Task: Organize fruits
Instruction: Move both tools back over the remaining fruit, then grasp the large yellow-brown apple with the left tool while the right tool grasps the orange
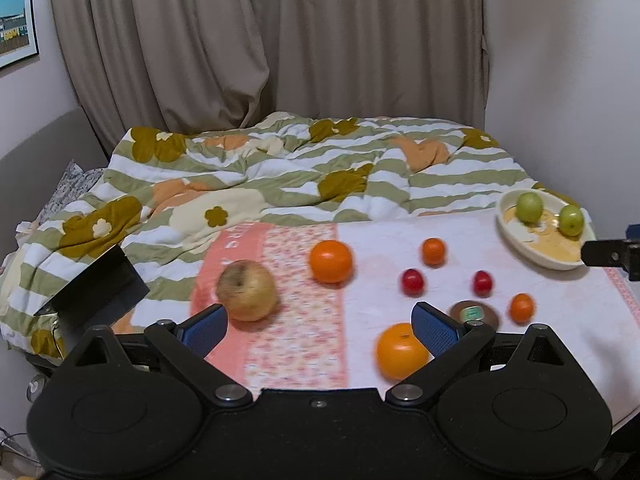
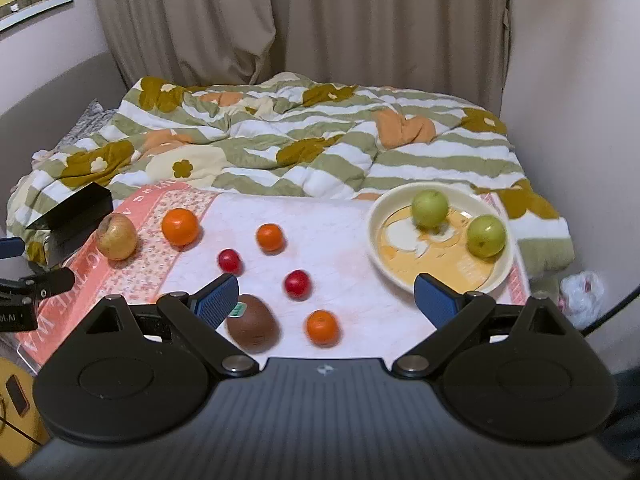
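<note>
Fruit lies loose on a pink-and-white cloth [image 1: 304,344] [image 2: 344,224]. A cream bowl [image 1: 516,236] [image 2: 384,252] at the far right holds two green apples [image 1: 530,207] [image 2: 430,208]. On the cloth are a yellowish apple [image 1: 247,290] [image 2: 117,237], several oranges [image 1: 331,261] [image 2: 180,226], two red plums [image 1: 412,282] [image 2: 297,283] and a brown kiwi [image 1: 476,314] [image 2: 253,323]. My left gripper [image 1: 320,326] is open above the cloth, an orange [image 1: 401,350] by its right finger. My right gripper [image 2: 326,300] is open over the kiwi, a plum and a small orange [image 2: 321,327].
A rumpled green-striped floral duvet [image 1: 280,168] [image 2: 320,140] covers the bed behind the cloth, with curtains beyond. A black box [image 1: 96,292] [image 2: 72,216] sits at the cloth's left edge. A white plastic bag [image 2: 580,292] lies low at the right.
</note>
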A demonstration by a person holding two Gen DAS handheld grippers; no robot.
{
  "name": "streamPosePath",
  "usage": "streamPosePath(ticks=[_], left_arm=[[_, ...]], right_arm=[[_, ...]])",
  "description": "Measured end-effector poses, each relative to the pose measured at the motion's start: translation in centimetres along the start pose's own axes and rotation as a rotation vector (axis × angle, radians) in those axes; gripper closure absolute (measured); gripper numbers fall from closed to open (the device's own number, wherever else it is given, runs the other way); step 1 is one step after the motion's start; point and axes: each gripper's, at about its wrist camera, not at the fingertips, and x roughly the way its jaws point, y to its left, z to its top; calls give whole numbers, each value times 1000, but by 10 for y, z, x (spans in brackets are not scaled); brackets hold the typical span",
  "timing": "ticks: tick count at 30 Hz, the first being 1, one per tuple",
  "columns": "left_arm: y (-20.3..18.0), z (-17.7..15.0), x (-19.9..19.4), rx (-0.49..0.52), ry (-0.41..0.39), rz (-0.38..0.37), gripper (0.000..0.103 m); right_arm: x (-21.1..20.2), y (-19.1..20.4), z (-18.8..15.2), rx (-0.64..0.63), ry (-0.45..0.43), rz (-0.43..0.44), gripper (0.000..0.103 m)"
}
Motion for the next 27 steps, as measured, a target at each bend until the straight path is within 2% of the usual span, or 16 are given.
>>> streamPosePath(ticks=[11,19,27], left_arm=[[72,1,56,65,10,-40,3],[93,2,107,107,38,-77,3],[96,1,154,109,91,-108,3]], right_arm=[[39,84,-22,81,51,-45,0],[72,129,-36,91,83,-40,0],[109,154,-51,71,117,-15,0]])
